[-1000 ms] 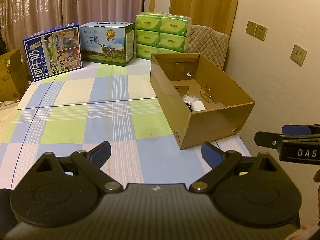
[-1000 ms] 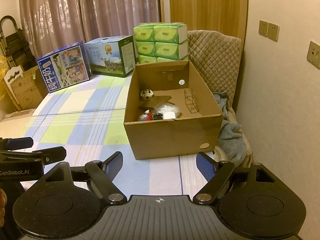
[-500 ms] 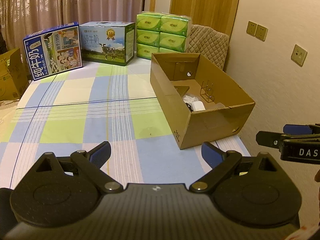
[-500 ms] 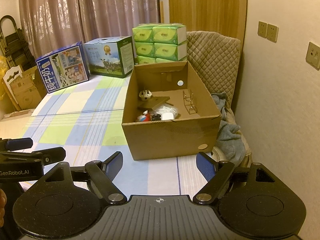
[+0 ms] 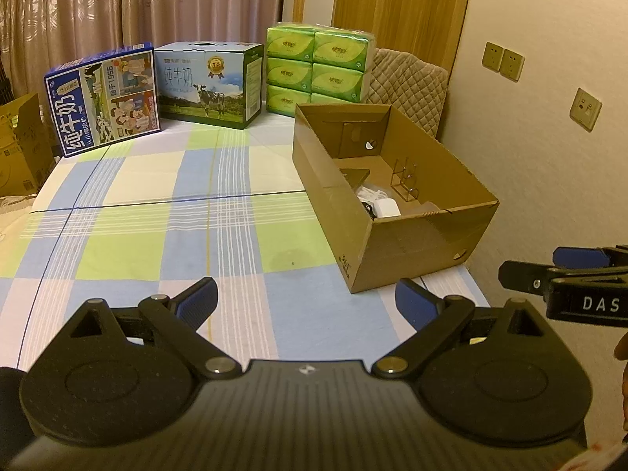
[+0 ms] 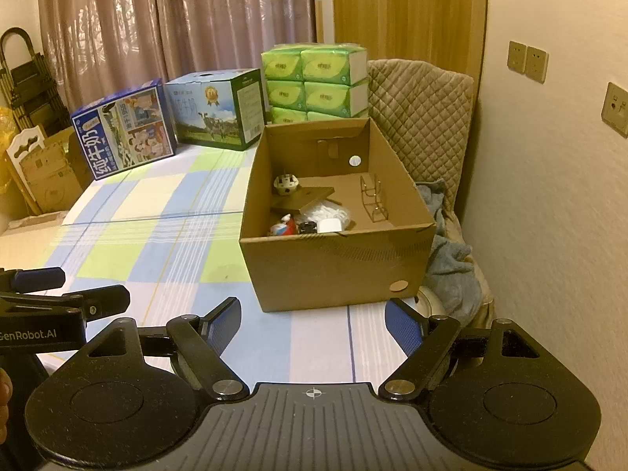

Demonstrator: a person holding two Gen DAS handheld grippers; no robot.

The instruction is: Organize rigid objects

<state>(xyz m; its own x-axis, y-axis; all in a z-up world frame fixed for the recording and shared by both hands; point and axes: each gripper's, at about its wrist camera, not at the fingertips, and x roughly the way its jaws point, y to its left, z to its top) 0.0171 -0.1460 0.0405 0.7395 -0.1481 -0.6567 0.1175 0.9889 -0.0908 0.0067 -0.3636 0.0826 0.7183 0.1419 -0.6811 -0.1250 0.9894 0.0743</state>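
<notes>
From the left wrist view, the left gripper [image 5: 306, 300] hangs over the near part of the checked tablecloth [image 5: 176, 212] with its blue pads spread wide and nothing between them. The cardboard box [image 5: 416, 243] stands to the right, near the table's right edge, its top open so that things can be dropped in or lifted out; a white charger [image 5: 386, 209] and a wire rack [image 5: 406, 180] show inside. The right gripper [image 5: 565, 271] juts in from the far right, beside the wall. Two milk cartons [image 5: 106, 98] and green tissue packs [image 5: 318, 66] line the far edge, which leaves the middle of the cloth bare, probably as sorting room.

From the right wrist view, the right gripper [image 6: 312, 324] is also spread and empty, aimed at the box's near wall. Inside lie a small toy [image 6: 285, 184], a brown board [image 6: 304, 198] tilted over other bits, and a red-and-white item [image 6: 283, 228]. The box's right side sits close to a quilted chair [image 6: 420, 114], so approach looks easier from the left or from above.
</notes>
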